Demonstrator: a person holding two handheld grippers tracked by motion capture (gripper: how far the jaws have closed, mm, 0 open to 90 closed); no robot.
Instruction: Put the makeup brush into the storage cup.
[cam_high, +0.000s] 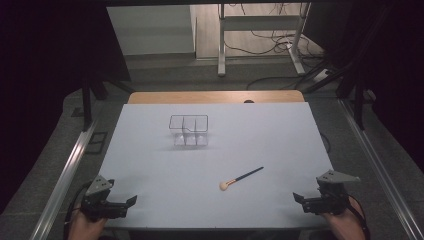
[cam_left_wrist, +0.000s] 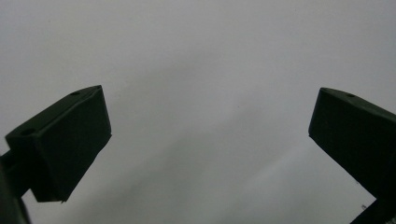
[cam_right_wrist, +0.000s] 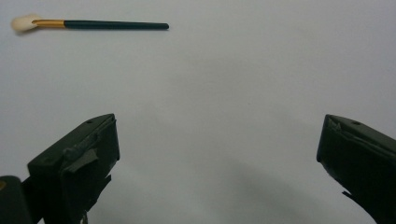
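We found the left gripper (cam_high: 131, 201) and right gripper (cam_high: 298, 198) parked at the near corners of the table (cam_high: 150, 165), jaws wide and empty (apparently staged for a reach), the brush (cam_high: 241, 178) lying mid-table, the clear organizer (cam_high: 188, 130) beyond.

Your table (cam_high: 150, 165) carries a pale white sheet over nearly all of its top; a strip of bare wood shows along the far edge. Two things lie directly on the sheet. A clear plastic organizer (cam_high: 188, 130) with divided compartments stands upright toward the far side, left of centre. A makeup brush (cam_high: 241, 178) lies flat nearer you, right of centre, well apart from the organizer, its pale bristle head pointing toward your near edge, its dark handle angled away to the right.
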